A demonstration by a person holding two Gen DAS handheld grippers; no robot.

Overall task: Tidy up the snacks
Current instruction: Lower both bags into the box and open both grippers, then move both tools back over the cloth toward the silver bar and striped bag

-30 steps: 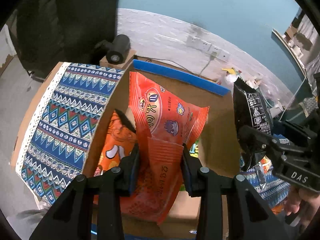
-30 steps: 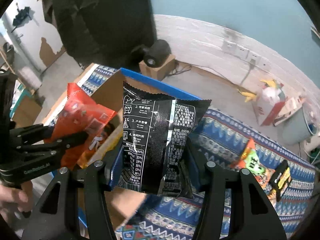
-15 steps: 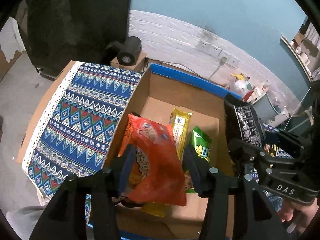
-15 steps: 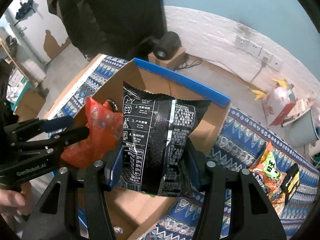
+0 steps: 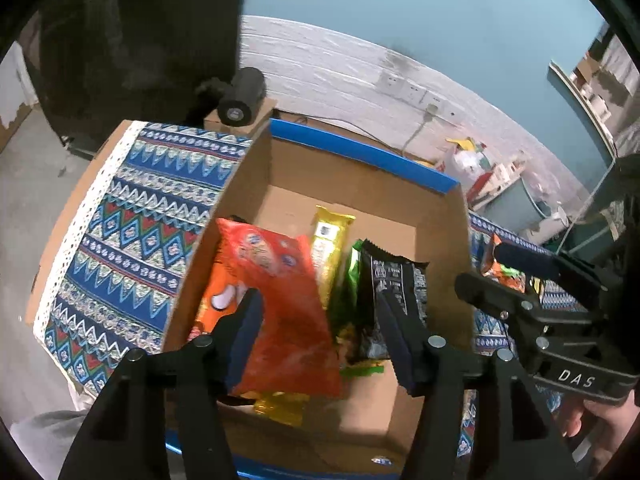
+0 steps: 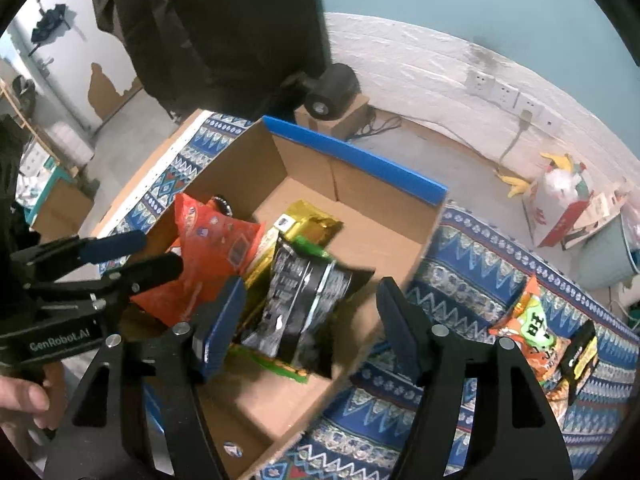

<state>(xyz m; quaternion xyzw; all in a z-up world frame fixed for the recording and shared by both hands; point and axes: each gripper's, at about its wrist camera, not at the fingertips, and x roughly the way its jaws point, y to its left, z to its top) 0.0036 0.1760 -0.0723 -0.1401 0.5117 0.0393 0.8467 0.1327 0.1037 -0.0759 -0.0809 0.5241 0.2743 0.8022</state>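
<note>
An open cardboard box (image 5: 360,152) with a blue rim stands on the patterned cloth. In it lie a red-orange snack bag (image 5: 276,300), a yellow bar (image 5: 330,248), a green packet (image 5: 348,276) and a black packet (image 5: 394,288). My left gripper (image 5: 320,332) hovers over the red-orange bag with its jaws opening, and the pads are clear of the bag. My right gripper (image 6: 310,328) hangs above the black packet (image 6: 304,296), its jaws also opening, with the packet loose in the box (image 6: 360,156). Each gripper shows in the other's view, the right gripper (image 5: 480,266) and the left gripper (image 6: 158,252).
An orange-green snack bag (image 6: 528,328) and a black-yellow packet (image 6: 580,356) lie on the blue patterned cloth (image 6: 460,248) right of the box. A black cylinder (image 5: 242,98) sits on a small carton behind the box. A person in dark clothing (image 6: 208,32) stands beyond.
Both grippers opened. The red-orange bag slipped from the left gripper down into the box. The black packet left the right gripper and dropped in beside the green packet.
</note>
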